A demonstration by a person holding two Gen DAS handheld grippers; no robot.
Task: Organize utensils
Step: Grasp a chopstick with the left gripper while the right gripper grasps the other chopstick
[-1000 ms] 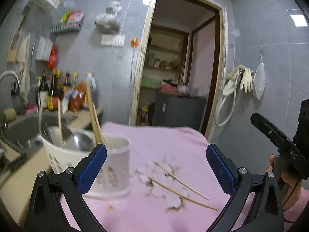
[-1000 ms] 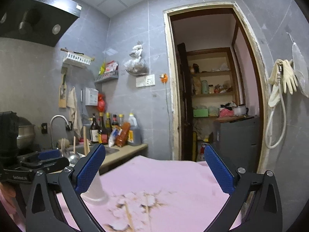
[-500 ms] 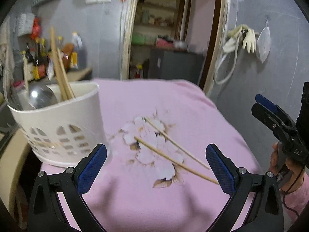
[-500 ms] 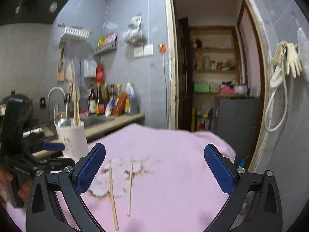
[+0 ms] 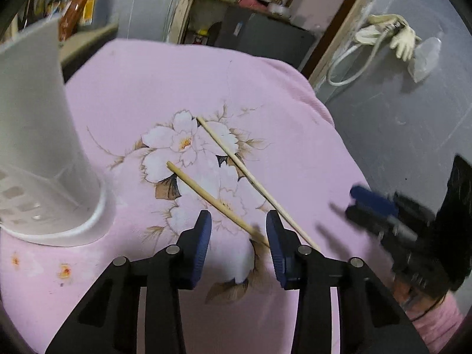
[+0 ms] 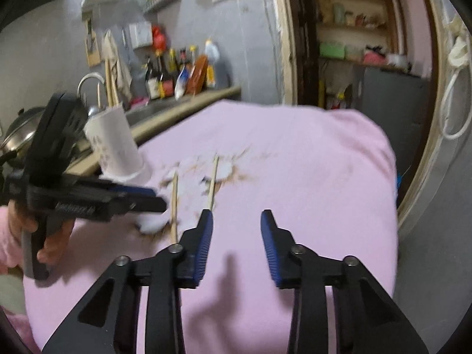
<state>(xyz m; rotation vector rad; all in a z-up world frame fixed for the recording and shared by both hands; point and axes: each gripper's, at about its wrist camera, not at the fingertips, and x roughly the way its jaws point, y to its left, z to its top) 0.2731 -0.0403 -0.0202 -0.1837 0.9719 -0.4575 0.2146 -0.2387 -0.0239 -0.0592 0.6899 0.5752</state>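
Two wooden chopsticks lie side by side on the pink flowered cloth (image 5: 177,88): a near chopstick (image 5: 206,194) and a far chopstick (image 5: 250,177). My left gripper (image 5: 238,224) is open low over the cloth, its jaws on either side of the near chopstick's near end, not closed on it. A white utensil holder (image 5: 38,147) stands at the left. My right gripper (image 6: 236,221) is open and empty, its left fingertip by the end of one chopstick (image 6: 212,183); the other chopstick (image 6: 174,203) and the holder (image 6: 116,144) show there too.
A counter with bottles (image 6: 177,73) and a sink tap (image 6: 91,79) runs behind the table at the left. An open doorway (image 6: 354,44) with shelves is at the back. Gloves and a hose (image 5: 386,29) hang on the right wall.
Both grippers have tilted down and moved close to the cloth. Their jaws have narrowed from wide open. The left one now straddles a chopstick end.
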